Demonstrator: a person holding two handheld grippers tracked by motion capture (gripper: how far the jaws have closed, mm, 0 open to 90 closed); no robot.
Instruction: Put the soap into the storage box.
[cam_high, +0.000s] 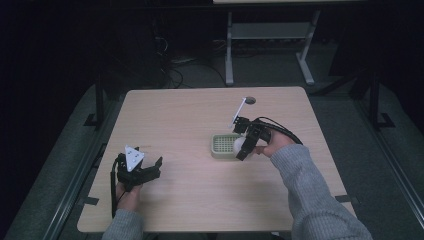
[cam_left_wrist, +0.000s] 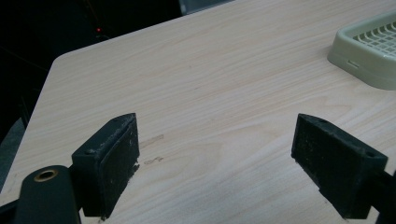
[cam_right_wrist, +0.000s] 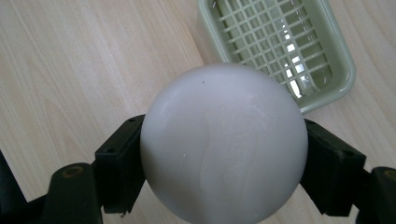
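Note:
A white ball (cam_right_wrist: 223, 142) is clamped between the two black jaws of my right gripper (cam_high: 242, 146), which is shut on it. In the high view the white ball (cam_high: 238, 144) hangs just over the right edge of a pale green slatted tray (cam_high: 220, 146). The right gripper view looks down past the ball at the tray (cam_right_wrist: 336, 88) on the wood below. My left gripper (cam_high: 150, 167) rests low near the front left of the table, open, with bare wood between its jaws (cam_left_wrist: 212, 158). The tray's corner (cam_left_wrist: 364, 65) lies off to its upper right.
The light wooden table (cam_high: 175, 120) has a round cable hole (cam_high: 249, 100) near its far edge, and a thin white strip (cam_high: 237, 112) rises from the right gripper. A white desk frame (cam_high: 270, 35) stands on the floor beyond the table.

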